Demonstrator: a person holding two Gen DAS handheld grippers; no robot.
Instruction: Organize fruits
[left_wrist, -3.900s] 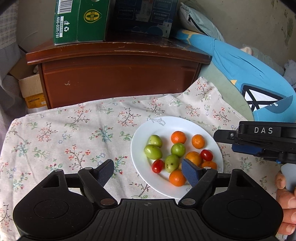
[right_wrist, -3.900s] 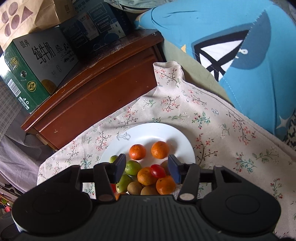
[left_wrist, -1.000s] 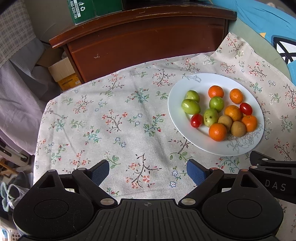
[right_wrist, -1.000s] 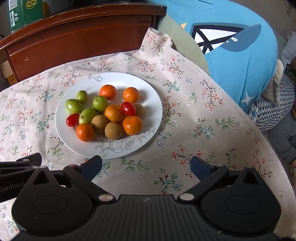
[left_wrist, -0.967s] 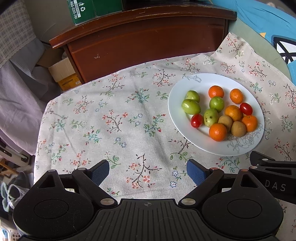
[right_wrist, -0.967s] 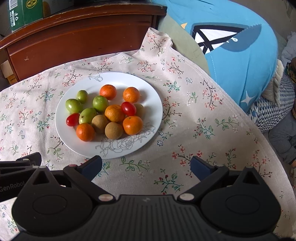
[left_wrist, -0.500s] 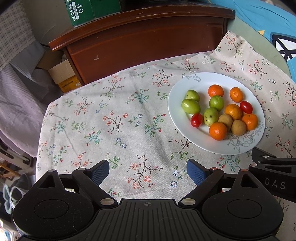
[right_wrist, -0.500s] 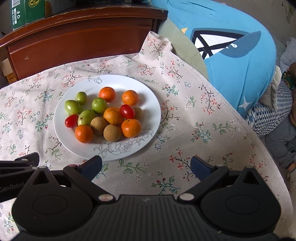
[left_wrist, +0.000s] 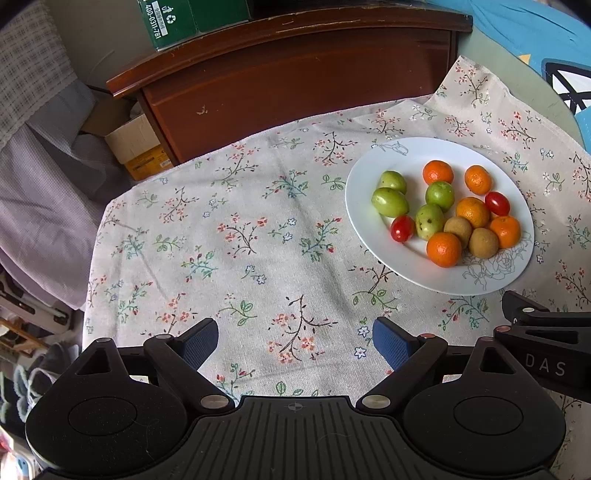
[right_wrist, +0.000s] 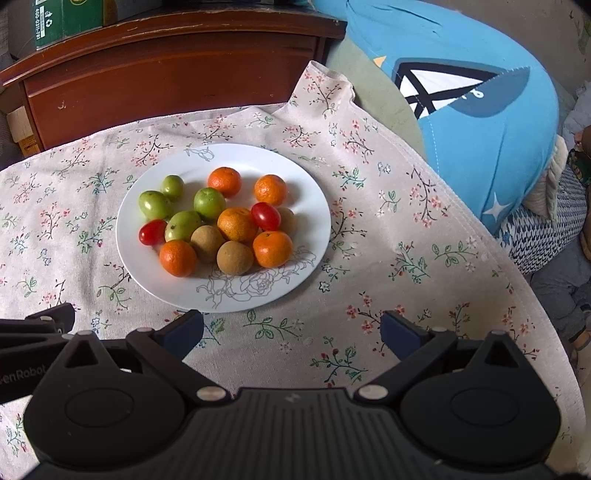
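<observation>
1. Left gripper (left_wrist: 295, 341) held above the flowered tablecloth (left_wrist: 236, 236), jaws spread wide, nothing between them, well short of the plate.
2. Right gripper (right_wrist: 291, 330) likewise spread apart and empty, poised over the cloth just in front of the plate's near rim.
3. White plate (right_wrist: 225, 299) with a sketched rose pattern resting on the cloth, loaded with all the fruit.
4. Five small oranges: two (right_wrist: 224, 181) (right_wrist: 270, 189) at the far side, one (right_wrist: 237, 223) in the middle, two (right_wrist: 177, 257) (right_wrist: 272, 248) toward the near edge.
5. Four green fruits (right_wrist: 155, 204) grouped on the plate's left half, close together.
6. Two cherry tomatoes: one (right_wrist: 151, 232) at the left edge of the pile beside a green fruit, one (right_wrist: 265, 216) perched against the middle orange.
7. Brown round fruits (right_wrist: 235, 257) side by side near the front, touching the oranges; another partly hidden behind the upper tomato.
8. Dark wooden cabinet (left_wrist: 295, 74) behind the table, a green carton (left_wrist: 173, 18) on top.
9. Blue cushion (right_wrist: 480, 122) with a sailboat print off to the right.
10. Edge of the right tool visible at lower right in the left wrist view.
</observation>
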